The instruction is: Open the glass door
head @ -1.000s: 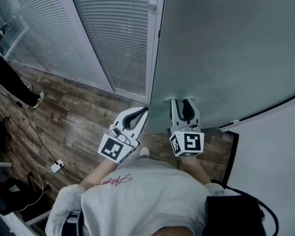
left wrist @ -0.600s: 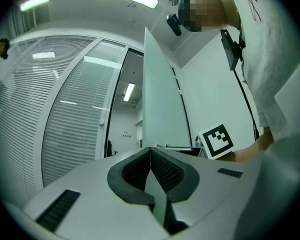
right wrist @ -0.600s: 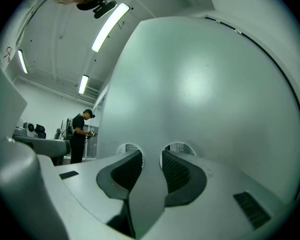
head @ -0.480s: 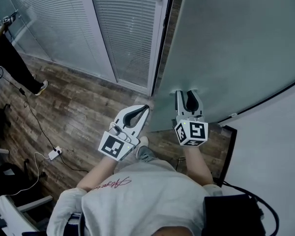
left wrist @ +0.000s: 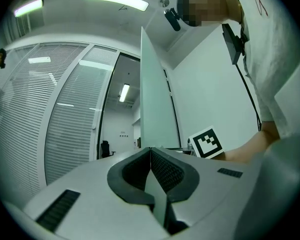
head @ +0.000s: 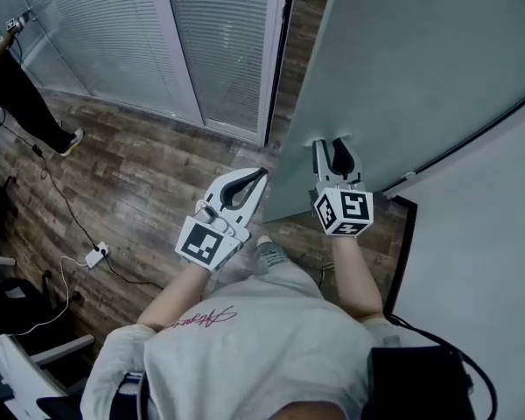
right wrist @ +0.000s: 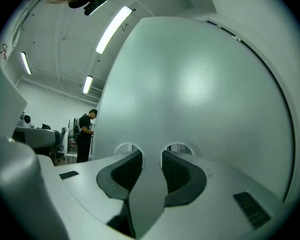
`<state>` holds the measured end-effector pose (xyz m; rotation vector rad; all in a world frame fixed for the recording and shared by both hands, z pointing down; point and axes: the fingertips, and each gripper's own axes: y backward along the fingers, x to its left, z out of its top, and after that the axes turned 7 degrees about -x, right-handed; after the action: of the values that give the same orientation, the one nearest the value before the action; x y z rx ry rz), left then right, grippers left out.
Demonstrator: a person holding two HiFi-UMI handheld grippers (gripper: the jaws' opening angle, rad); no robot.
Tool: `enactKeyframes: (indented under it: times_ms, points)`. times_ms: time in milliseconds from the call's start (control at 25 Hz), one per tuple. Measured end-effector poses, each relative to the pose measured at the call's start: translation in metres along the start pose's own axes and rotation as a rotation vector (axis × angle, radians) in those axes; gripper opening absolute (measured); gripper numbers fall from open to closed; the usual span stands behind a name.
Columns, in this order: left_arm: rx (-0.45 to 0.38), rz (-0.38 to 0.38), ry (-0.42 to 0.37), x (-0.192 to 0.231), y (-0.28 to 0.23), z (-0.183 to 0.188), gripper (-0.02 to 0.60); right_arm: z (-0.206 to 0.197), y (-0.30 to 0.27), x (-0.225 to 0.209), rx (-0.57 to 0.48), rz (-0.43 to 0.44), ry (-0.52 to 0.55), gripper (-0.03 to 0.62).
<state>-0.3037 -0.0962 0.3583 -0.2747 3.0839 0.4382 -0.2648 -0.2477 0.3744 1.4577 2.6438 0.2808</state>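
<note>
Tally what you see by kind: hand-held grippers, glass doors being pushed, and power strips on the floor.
Hand-held grippers: 2, the left hand-held gripper and the right hand-held gripper
Glass door: 1
Power strip: 1
Total: 4

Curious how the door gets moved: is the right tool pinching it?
No: the right gripper has its jaws apart, tips against the flat face of the glass door.
</note>
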Motion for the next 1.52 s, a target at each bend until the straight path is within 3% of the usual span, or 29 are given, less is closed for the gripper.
enactKeyframes:
  times_ms: [240, 640, 1520]
  points:
    - [0.006, -0.044, 0.001, -0.033, 0.003, 0.001, 0.017, 0.007, 0.03, 0.002, -0.007, 0.017, 0.0, 0.132]
    - [0.035, -0.033, -0.003, -0.087, 0.012, 0.001, 0.017, 0.019, 0.087, 0.002, -0.015, 0.069, -0.021, 0.13]
    - [0.015, 0.089, -0.012, -0.236, 0.034, 0.012, 0.017, 0.051, 0.224, -0.004, -0.007, 0.255, -0.057, 0.129]
